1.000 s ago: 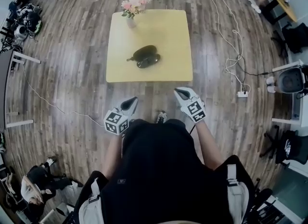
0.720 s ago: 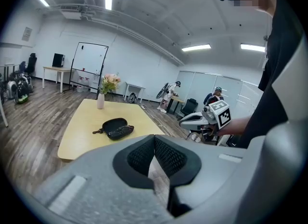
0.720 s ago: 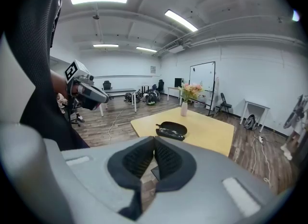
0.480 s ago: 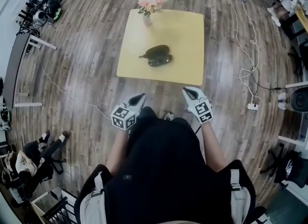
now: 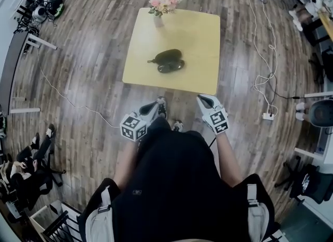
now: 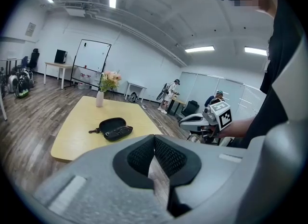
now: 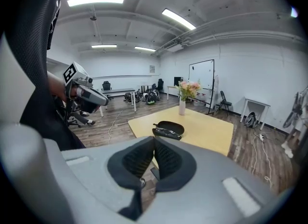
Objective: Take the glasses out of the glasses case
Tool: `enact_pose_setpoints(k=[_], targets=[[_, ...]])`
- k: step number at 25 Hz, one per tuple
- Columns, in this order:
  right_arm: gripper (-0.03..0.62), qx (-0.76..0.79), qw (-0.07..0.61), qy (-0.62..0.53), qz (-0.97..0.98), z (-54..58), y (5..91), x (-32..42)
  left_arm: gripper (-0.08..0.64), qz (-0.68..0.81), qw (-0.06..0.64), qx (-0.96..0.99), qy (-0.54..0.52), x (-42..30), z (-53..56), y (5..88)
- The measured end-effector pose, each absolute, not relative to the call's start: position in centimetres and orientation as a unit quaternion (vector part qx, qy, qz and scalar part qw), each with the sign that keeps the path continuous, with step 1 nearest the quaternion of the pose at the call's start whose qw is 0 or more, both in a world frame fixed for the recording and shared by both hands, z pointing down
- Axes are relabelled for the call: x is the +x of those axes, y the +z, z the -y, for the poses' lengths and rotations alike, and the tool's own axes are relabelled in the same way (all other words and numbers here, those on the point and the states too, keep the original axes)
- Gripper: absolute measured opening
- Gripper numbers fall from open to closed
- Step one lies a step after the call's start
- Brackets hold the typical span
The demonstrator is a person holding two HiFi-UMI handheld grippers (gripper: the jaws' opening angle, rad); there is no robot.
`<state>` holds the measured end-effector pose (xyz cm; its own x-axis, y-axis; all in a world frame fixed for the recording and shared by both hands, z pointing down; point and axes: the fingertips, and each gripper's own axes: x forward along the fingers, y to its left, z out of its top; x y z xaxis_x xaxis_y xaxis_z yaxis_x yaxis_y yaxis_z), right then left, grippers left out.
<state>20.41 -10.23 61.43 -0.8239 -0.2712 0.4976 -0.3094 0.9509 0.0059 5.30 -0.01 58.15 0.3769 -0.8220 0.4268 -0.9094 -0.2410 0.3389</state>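
A black glasses case (image 5: 167, 60) lies open in the middle of the yellow table (image 5: 200, 38), with dark glasses (image 5: 172, 66) resting in its nearer half. The same glasses case (image 6: 113, 127) shows in the left gripper view, and that glasses case (image 7: 168, 129) shows in the right gripper view. My left gripper (image 5: 151, 105) and right gripper (image 5: 202, 99) hover close to my body, short of the table's near edge. Both are shut, jaws pressed together, holding nothing.
A white vase of pink flowers (image 5: 162, 5) stands at the table's far left corner. White cables and a power strip (image 5: 268, 115) lie on the wooden floor to the right. Chairs and gear (image 5: 44, 4) crowd the room's edges. People (image 6: 170, 94) stand far off.
The view has moved closer to the table and swung slightly. A shoe now shows beside the left gripper. Both grippers keep their place near my body, still shut.
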Motion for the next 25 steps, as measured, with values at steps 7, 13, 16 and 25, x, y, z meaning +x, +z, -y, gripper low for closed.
enact_pose_setpoints(k=[7, 13, 16, 25], targets=[[0.003, 0.133, 0.283, 0.017, 0.950, 11.5, 61.4, 17.5, 0.011, 0.559, 0.273, 0.780, 0.066, 1.7, 2.9, 58.6], [0.003, 0.120, 0.316, -0.003, 0.941, 14.1, 62.0, 15.5, 0.011, 0.558, 0.265, 0.785, 0.056, -1.3, 6.6, 58.7], [0.003, 0.124, 0.325, -0.004, 0.938, 15.7, 62.0, 14.2, 0.011, 0.549, 0.267, 0.790, 0.058, -2.6, 8.1, 59.1], [0.003, 0.123, 0.335, -0.006, 0.934, 18.9, 62.1, 8.1, 0.011, 0.530, 0.275, 0.800, 0.051, -7.7, 12.4, 59.7]])
